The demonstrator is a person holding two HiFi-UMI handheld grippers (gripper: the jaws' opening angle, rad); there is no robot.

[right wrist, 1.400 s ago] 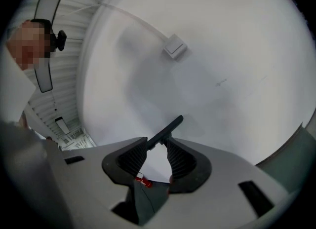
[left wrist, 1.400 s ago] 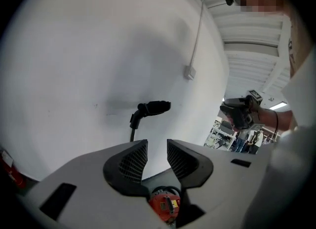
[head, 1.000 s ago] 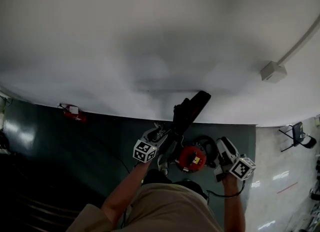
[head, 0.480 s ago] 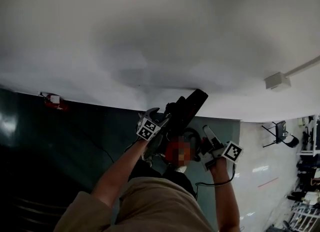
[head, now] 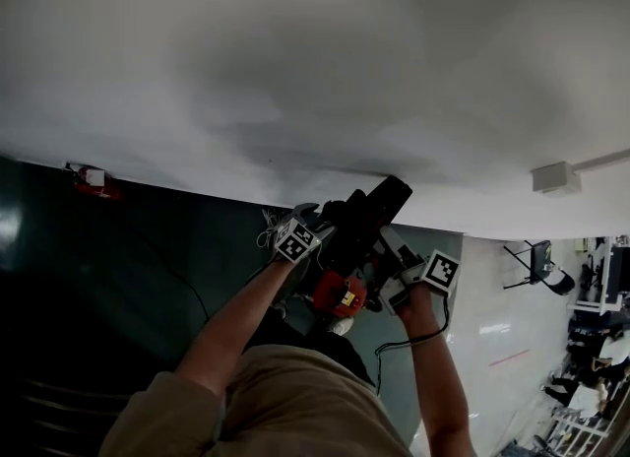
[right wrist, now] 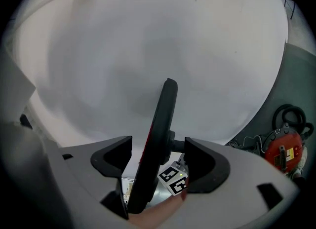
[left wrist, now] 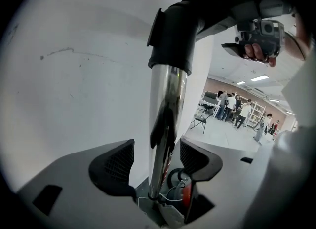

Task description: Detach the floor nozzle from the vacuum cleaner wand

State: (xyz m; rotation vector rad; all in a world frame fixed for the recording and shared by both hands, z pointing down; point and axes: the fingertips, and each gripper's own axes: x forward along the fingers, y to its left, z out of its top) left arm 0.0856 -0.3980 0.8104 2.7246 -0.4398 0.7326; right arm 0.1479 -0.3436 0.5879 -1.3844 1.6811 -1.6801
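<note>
opening left gripper (left wrist: 156,152) and right gripper (right wrist: 158,149)

No words or numbers are showing clearly enough to read. A small yellow label (head: 347,298) is sitting on the round red vacuum cleaner body (head: 330,288), its print too small to make out. The black-and-white square markers (head: 442,270) are carrying only patterns.

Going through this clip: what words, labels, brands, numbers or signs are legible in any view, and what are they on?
No text can be read in any view.
The yellow label on the red vacuum body: too small and blurred to read.
The left marker cube and right marker cube: black-and-white square patterns only, no letters or digits.
</note>
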